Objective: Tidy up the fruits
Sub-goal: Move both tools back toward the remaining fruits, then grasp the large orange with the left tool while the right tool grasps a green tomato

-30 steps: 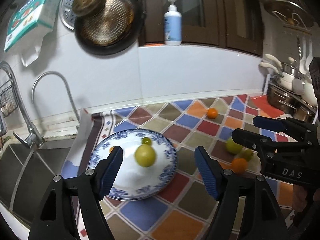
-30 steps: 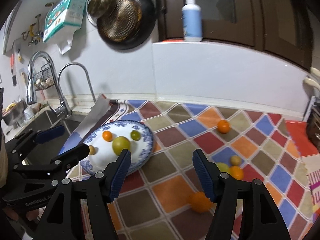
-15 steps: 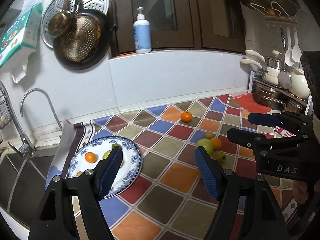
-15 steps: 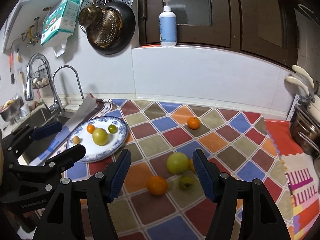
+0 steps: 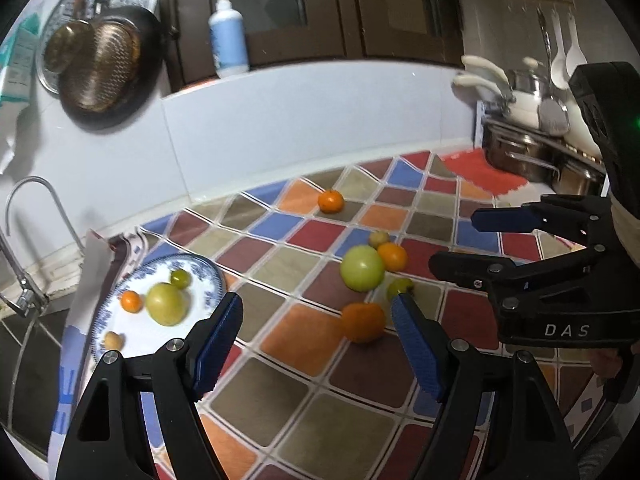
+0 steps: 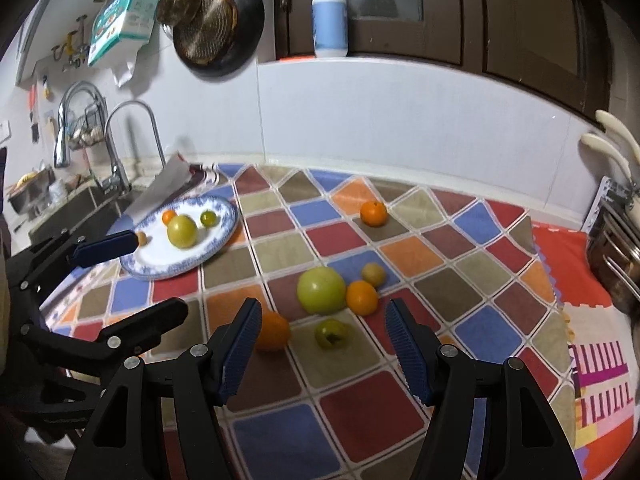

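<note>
Left wrist view
Left gripper (image 5: pixel 316 320): jaws apart, nothing between the pads, above the checked mat (image 5: pixel 280 420).
Plate (image 5: pixel 212 280): blue-rimmed, at the mat's left end beside the sink (image 5: pixel 24 344); it holds a large green fruit (image 5: pixel 166 304), a small orange one (image 5: pixel 131 301), a small green one (image 5: pixel 180 278) and a small yellowish one (image 5: pixel 112 340).
Loose fruit: a big green one (image 5: pixel 362 268) touches a small orange (image 5: pixel 393 257); a larger orange (image 5: pixel 363 322) lies just ahead of the right pad; another orange (image 5: pixel 331 201) sits apart near the wall.

Right wrist view
Right gripper (image 6: pixel 322 344): jaws apart, gripping nothing.
Between its pads: a small green fruit (image 6: pixel 331 333) on the mat; an orange (image 6: pixel 272 331) lies by the left pad.
Plate (image 6: pixel 224 236): the same four fruits rest on it.
</note>
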`<state>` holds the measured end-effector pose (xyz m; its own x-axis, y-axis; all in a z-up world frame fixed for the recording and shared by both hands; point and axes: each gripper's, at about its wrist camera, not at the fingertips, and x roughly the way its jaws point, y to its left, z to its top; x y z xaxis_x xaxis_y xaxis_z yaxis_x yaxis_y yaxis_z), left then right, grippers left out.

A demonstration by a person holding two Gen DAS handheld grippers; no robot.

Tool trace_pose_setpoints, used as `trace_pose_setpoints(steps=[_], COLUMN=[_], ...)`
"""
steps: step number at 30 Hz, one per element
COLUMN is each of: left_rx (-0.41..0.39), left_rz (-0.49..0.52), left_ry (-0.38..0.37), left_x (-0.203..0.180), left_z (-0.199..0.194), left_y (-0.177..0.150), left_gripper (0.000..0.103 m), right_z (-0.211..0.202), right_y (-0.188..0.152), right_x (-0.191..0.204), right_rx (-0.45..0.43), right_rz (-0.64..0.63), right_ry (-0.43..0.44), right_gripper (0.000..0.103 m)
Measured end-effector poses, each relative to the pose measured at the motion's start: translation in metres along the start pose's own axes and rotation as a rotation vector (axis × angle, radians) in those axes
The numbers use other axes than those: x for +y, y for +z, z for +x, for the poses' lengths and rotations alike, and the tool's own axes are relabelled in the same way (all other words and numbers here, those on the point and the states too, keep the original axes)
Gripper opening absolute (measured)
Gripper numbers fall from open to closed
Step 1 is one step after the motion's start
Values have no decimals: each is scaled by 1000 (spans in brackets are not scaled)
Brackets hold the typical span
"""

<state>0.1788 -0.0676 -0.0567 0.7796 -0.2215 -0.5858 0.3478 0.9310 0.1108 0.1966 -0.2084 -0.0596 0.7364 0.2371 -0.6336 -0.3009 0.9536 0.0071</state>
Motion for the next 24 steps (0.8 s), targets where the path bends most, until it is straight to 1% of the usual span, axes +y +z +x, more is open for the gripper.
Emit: trace_pose_setpoints(steps=[10,13,15,18,19,24], left_rx=[114,129,141,160,166,189], left_rz=[40,52,54,67,73,76], left_ry=[-50,-58,-72,-103,-109,-130], left_x=[-16,-17,-16,-17,-18,-19], left_z=[45,54,61,71,74,87], left_y=[-13,-16,-17,-19,-20,-19], left_gripper=[76,76,76,72,71,64], right_z=[36,52,59,72,74,86], right_y=[-15,-20,-22,-24,-25,-26], right_x=[-12,-15,-15,-17,-17,-18], right_rx=[95,135,152,179,184,206], right_rz=[-58,-60,-63,-69,-69,-81], right_ry=[46,70,79,92,94,108], right_gripper=[64,63,60,58,56,52])
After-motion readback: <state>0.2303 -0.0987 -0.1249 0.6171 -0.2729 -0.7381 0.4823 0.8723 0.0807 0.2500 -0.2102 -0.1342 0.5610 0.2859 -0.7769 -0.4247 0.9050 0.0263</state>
